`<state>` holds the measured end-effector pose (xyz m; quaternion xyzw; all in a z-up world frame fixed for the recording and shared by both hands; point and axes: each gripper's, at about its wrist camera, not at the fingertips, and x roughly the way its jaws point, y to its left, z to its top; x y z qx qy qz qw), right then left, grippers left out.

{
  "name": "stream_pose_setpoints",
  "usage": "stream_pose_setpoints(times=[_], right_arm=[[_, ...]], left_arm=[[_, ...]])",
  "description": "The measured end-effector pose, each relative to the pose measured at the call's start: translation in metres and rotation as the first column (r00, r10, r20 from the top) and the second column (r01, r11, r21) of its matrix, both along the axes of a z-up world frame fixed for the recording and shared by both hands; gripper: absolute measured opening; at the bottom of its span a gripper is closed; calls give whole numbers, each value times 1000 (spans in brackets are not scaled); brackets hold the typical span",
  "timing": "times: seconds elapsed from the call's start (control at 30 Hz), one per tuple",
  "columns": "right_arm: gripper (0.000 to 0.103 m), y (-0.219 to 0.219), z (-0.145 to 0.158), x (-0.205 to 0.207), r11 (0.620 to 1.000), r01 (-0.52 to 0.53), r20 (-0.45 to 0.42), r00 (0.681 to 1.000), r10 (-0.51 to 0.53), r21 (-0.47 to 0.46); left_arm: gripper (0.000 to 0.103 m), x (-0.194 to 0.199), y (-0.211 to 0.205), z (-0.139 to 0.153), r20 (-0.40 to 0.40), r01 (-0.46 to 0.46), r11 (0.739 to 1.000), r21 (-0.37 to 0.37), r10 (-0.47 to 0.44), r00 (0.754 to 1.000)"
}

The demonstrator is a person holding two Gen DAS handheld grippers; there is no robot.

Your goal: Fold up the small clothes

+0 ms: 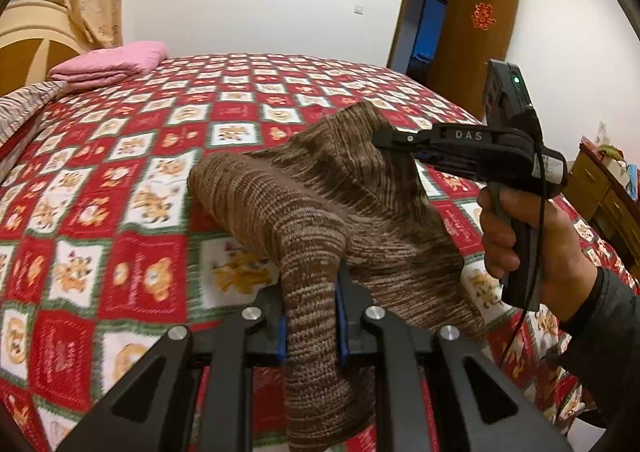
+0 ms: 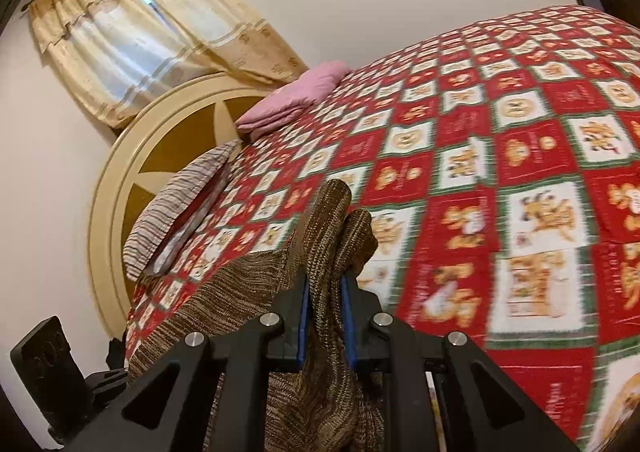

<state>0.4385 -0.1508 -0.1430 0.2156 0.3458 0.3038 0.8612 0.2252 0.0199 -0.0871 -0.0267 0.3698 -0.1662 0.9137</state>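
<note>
A brown striped knitted garment [image 1: 320, 204] is held up above the red patterned bedspread [image 1: 120, 180]. My left gripper [image 1: 311, 308] is shut on one bunched part of it, which hangs down between the blue pads. My right gripper [image 1: 390, 138] shows in the left wrist view, held by a hand, and is shut on the garment's far edge. In the right wrist view my right gripper [image 2: 325, 292] clamps a bunched fold of the garment [image 2: 328, 220], and the rest drapes left and down.
A folded pink blanket [image 1: 112, 64] and a striped pillow [image 2: 180, 204] lie at the head of the bed by the round headboard [image 2: 132, 156]. An open brown door [image 1: 472, 32] and a wooden dresser [image 1: 608, 196] stand to the right.
</note>
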Motion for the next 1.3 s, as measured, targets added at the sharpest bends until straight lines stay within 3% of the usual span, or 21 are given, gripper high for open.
stream_pose_setpoints(times=[0.7,1.3], right_arm=[[14,105,10,-6,988,-157,11,988,157,-5],[14,161,-5,2,969,-243,-25,970,242,-46]], left_arm=[[18,-45,59,6,53,-104,993,47,101,993],[18,-58,89,-28,25,-159,981,108,157,987]])
